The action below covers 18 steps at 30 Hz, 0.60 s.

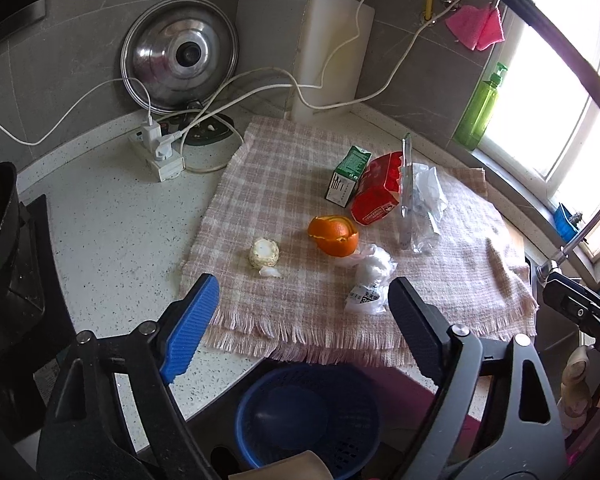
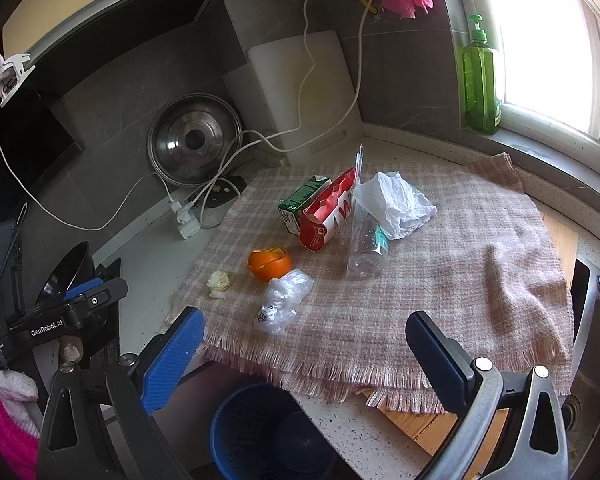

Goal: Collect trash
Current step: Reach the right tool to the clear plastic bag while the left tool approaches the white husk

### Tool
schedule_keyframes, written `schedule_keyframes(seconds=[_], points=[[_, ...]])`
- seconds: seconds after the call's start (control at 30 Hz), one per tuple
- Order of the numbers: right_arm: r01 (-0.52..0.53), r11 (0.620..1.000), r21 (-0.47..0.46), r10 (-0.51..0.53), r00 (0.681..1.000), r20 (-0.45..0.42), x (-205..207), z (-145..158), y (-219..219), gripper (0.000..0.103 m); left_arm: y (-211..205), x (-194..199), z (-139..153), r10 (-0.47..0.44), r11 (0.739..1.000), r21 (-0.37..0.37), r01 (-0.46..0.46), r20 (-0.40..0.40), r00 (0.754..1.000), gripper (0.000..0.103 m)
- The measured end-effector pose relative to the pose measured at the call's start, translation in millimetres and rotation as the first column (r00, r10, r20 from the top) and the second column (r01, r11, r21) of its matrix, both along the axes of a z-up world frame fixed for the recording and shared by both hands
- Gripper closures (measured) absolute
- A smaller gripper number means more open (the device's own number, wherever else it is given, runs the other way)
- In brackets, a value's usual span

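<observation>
The trash lies on a checked cloth [image 1: 300, 184] spread over the table [image 1: 112, 216]: an orange peel [image 1: 334, 236] near the middle, a corn cob stub [image 1: 264, 253] just left of it, a crumpled plastic bag [image 1: 372, 276] touching the peel's near side. Behind stand a green carton [image 1: 348, 174] and a red carton [image 1: 378, 190] side by side, with a clear plastic bottle [image 2: 366, 248] and crumpled white paper [image 2: 396, 202] to their right.

A power strip [image 1: 156, 152] with trailing white cables, a pot lid [image 1: 180, 54] and a white cutting board [image 1: 332, 48] crowd the back left corner. The cloth's fringe overhangs the table's near edge, above a blue basket [image 1: 308, 412] on the floor. The cloth's right half is bare.

The left tool [image 1: 304, 300] hangs released over the near fringe, empty. The right tool [image 2: 304, 340] is also spread wide, holding nothing.
</observation>
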State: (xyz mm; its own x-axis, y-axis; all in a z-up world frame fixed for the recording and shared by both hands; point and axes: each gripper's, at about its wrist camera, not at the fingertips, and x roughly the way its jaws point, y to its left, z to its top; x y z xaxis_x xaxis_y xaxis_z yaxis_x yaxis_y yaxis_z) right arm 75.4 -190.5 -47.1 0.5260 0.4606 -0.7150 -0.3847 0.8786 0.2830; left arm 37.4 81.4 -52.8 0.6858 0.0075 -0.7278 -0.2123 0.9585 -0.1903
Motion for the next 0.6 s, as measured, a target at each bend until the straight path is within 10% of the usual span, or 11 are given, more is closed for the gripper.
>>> schedule_keyframes(seconds=[0.6], points=[[-0.058, 0.997, 0.058, 0.07, 0.974, -0.218, 60, -70, 41, 0.009, 36, 73, -80, -0.068, 0.993, -0.112, 0.049, -0.177, 0.982, 0.042]])
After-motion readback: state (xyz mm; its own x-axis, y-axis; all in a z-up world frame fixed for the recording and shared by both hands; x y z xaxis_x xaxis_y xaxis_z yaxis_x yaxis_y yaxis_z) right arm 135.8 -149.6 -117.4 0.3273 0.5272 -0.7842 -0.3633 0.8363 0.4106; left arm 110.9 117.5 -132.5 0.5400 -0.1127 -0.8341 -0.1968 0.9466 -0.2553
